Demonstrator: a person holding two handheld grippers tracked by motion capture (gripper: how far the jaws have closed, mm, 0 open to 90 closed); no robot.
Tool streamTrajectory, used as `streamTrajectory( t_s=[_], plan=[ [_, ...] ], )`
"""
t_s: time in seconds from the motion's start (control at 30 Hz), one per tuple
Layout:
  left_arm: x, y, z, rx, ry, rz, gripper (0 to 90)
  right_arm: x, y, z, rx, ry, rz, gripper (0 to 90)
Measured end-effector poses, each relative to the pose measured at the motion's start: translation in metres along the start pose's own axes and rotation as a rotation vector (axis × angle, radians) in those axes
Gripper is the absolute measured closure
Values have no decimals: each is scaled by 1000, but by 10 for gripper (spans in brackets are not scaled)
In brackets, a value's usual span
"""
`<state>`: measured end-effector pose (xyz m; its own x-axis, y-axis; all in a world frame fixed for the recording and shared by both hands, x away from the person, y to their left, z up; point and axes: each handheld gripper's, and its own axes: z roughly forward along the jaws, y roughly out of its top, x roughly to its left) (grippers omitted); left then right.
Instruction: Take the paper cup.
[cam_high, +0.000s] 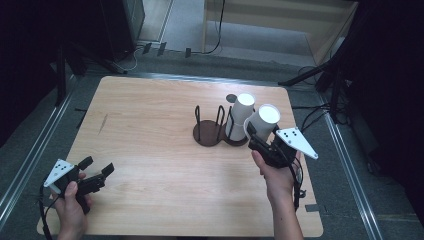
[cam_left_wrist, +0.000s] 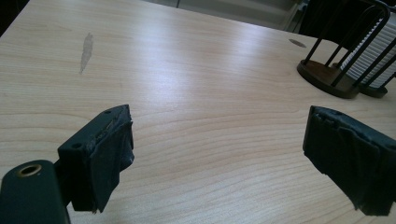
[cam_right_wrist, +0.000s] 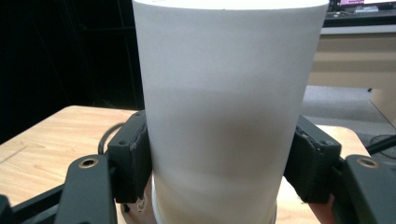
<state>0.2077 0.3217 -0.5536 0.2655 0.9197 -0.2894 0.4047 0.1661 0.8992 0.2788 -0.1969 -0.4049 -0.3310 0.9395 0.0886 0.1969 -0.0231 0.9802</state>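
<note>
Two white cups (cam_high: 252, 117), one holder (cam_high: 220, 131)

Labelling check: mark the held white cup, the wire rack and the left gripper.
held white cup (cam_right_wrist: 224, 116), right gripper view, middle of its side wall
wire rack (cam_high: 207, 136), high view, round dark base
left gripper (cam_high: 97, 168), high view, between its open jaws

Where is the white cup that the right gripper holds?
In the high view, the white cup sits right of centre, clamped in the right gripper, just right of the wire rack holding another cup.
</note>
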Motion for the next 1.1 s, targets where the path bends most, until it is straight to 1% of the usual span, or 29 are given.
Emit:
streamTrajectory(
  t_s=[0.17, 0.27, 0.37, 0.4, 0.43, 0.47, 0.53, 0.57, 0.6, 0.63, 0.67, 0.7, 0.73, 0.77, 0.8, 0.87, 0.9, 0.93, 0.97, 1.0, 1.03, 1.07, 1.1],
  plan=[
    [0, 0, 0, 4, 2, 7, 89, -6, -13, -5, 13, -11, 22, 325],
    [0, 0, 0, 5, 3, 7, 89, -7, -18, -6, 19, -14, 18, 325],
    [-1, 0, 0, 3, 4, 6, 89, -5, -28, -9, 30, -18, 10, 325],
    [-1, 0, 0, 3, 5, 6, 89, -5, -28, -9, 30, -18, 10, 325],
    [-1, 0, 0, 5, 9, 13, 89, -5, -35, -11, 38, -20, 1, 325],
    [-1, 0, 0, 5, 9, 13, 89, -5, -35, -11, 38, -20, 1, 325],
    [-2, 0, 0, 7, 12, 17, 89, -4, -42, -12, 49, -15, 2, 325],
    [-4, 0, 0, 11, 15, 32, 89, -4, -50, -13, 59, -11, 2, 325],
    [-4, 0, 0, 11, 15, 32, 89, -4, -50, -13, 59, -11, 2, 325],
    [-4, 0, 0, 12, 19, 37, 89, -4, -58, -14, 70, -6, 9, 325],
    [-5, 0, 0, 14, 21, 41, 89, -4, -58, -14, 70, -6, 9, 325],
    [-6, 1, 0, 21, 26, 51, 89, -7, -66, -13, 80, -6, 25, 326],
    [-6, 1, 0, 21, 26, 51, 89, -7, -66, -13, 80, -6, 25, 326],
    [-8, 2, 1, 36, 29, 64, 89, -9, -73, -9, 108, -17, 16, 326],
    [-8, 2, 1, 36, 29, 64, 89, -9, -76, -8, 117, -20, 16, 326],
    [-11, 4, 1, 48, 40, 78, 89, -9, -79, -8, 124, -16, 20, 326],
    [-13, 5, 0, 49, 43, 79, 89, -8, -83, -7, 130, -14, 21, 326],
    [-15, 7, 0, 41, 30, 65, 89, -6, -87, -7, 138, -15, 22, 326],
    [-22, 11, -1, 32, 16, 63, 89, -3, -92, -6, 152, -9, 35, 326],
    [-22, 11, -1, 32, 16, 63, 89, -3, -92, -6, 152, -9, 35, 326],
    [-28, 14, 0, 29, 8, 73, 89, -1, -94, -5, 157, -11, 38, 326],
    [-37, 20, 2, 27, -9, 95, 89, 1, -95, -4, 158, -13, 39, 325],
    [-43, 23, 4, 25, -18, 104, 89, 2, -95, -4, 157, -16, 36, 325]
  ],
)
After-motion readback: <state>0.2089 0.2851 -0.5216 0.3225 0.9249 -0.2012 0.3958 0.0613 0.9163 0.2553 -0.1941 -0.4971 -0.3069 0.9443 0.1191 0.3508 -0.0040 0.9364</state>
